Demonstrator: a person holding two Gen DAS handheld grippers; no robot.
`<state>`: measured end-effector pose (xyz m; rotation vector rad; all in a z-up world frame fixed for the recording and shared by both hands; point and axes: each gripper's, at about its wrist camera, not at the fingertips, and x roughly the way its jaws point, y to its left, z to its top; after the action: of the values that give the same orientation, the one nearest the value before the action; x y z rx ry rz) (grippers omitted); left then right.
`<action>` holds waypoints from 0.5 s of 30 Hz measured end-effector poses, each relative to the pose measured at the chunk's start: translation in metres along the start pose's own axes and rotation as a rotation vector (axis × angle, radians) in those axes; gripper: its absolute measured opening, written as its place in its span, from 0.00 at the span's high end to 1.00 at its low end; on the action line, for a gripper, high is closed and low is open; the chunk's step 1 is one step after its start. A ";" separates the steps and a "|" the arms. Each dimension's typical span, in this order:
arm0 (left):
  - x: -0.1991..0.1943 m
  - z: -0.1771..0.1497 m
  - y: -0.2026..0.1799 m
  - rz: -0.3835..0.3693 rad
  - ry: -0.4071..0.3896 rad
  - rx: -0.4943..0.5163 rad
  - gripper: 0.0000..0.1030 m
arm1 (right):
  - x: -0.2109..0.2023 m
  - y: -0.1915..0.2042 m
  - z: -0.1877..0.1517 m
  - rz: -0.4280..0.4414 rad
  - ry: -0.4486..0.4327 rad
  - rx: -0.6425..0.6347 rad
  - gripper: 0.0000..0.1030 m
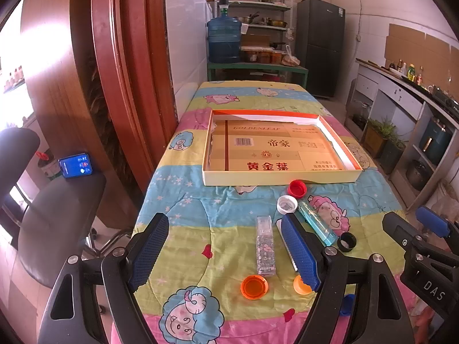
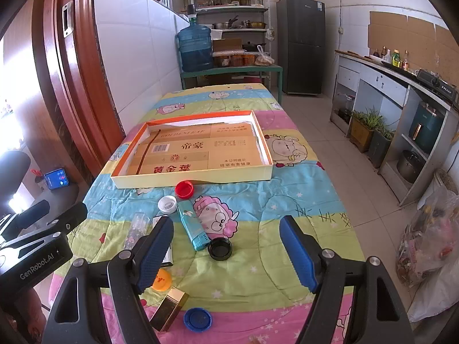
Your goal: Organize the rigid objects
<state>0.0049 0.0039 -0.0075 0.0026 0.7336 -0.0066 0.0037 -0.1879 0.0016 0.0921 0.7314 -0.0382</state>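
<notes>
The shallow cardboard tray (image 1: 279, 178) sits in the centre of both views, open side up, with nothing lying on its printed base; its placement past the loose items suggests it is the collection point. The items are scattered on the cartoon-print quilt (image 1: 183, 200) below the tray in frame. A red cap (image 1: 297, 188) lies just beside the tray's near wall, a white cap (image 1: 287, 204) just below it, and a teal lighter (image 2: 192, 226) runs diagonally down to a black cap (image 2: 219, 248). A clear patterned lighter (image 1: 266, 246) lies lengthwise at lower centre of the left view, with an orange cap (image 1: 254, 286) below it. At the bottom of the right view sit a gold box (image 2: 169, 308) and a blue cap (image 2: 198, 318). The left gripper (image 1: 223, 255) is spread wide and holds nothing; the clear lighter lies between its fingers in the picture. The right gripper (image 2: 226, 255) is likewise wide and unloaded, framing the black cap. Both hang above the quilt, presumably to select a first piece.
</notes>
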 end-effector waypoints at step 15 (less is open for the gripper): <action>0.004 -0.004 0.004 0.007 0.005 -0.004 0.21 | 0.003 0.000 -0.003 0.000 0.011 0.005 0.26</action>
<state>0.0052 0.0074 -0.0132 0.0014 0.7382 0.0020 0.0041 -0.1879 -0.0030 0.0970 0.7424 -0.0392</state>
